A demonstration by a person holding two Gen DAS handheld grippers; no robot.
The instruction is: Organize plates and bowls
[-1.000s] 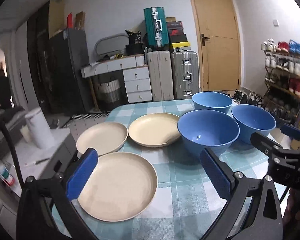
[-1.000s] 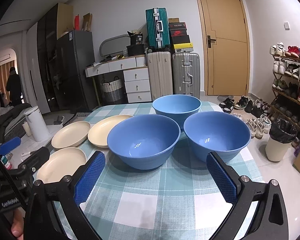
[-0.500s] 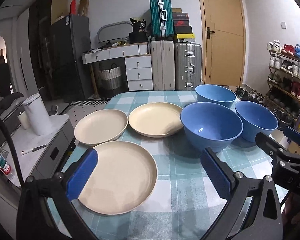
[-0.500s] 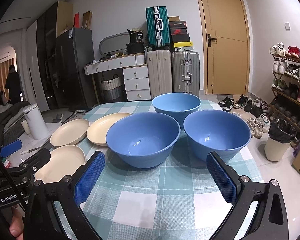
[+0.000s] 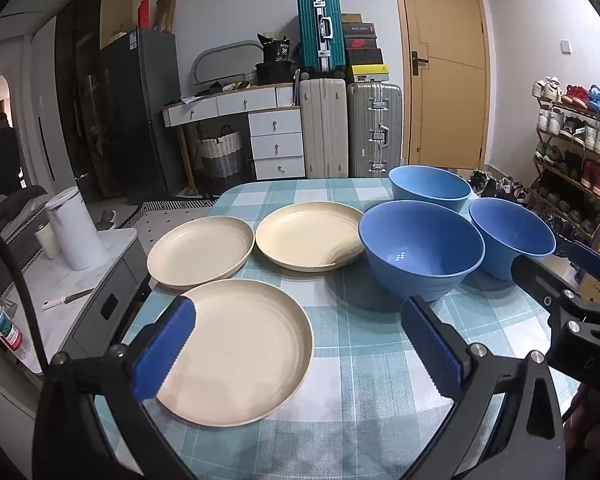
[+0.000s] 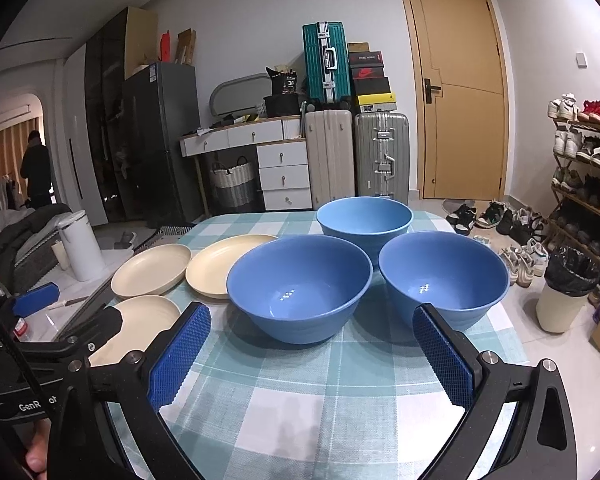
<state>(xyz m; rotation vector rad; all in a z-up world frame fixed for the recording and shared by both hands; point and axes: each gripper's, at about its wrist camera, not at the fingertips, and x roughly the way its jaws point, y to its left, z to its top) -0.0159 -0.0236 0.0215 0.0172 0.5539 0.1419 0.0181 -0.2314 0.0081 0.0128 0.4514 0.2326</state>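
Three cream plates lie on the checked table: a near plate (image 5: 240, 348), a left plate (image 5: 200, 250) and a middle plate (image 5: 308, 236). Three blue bowls stand to their right: a near bowl (image 5: 420, 252), a right bowl (image 5: 512, 236) and a far bowl (image 5: 430, 188). My left gripper (image 5: 300, 346) is open and empty, just above the near plate's right edge. My right gripper (image 6: 308, 360) is open and empty, in front of the near bowl (image 6: 300, 286) and the right bowl (image 6: 444, 276). The plates show at the left in the right wrist view (image 6: 152, 268).
The table (image 5: 364, 360) has a teal checked cloth. A white side counter (image 5: 72, 280) with a white canister (image 5: 74, 232) and a bottle (image 5: 4, 328) stands left. Suitcases, drawers and a door are behind. A shoe rack (image 6: 588, 168) and a bin (image 6: 564, 292) stand right.
The left gripper has risen slightly and tipped, so the plates and bowls sit lower and closer in its view. The right gripper has barely moved. Nothing was gripped.
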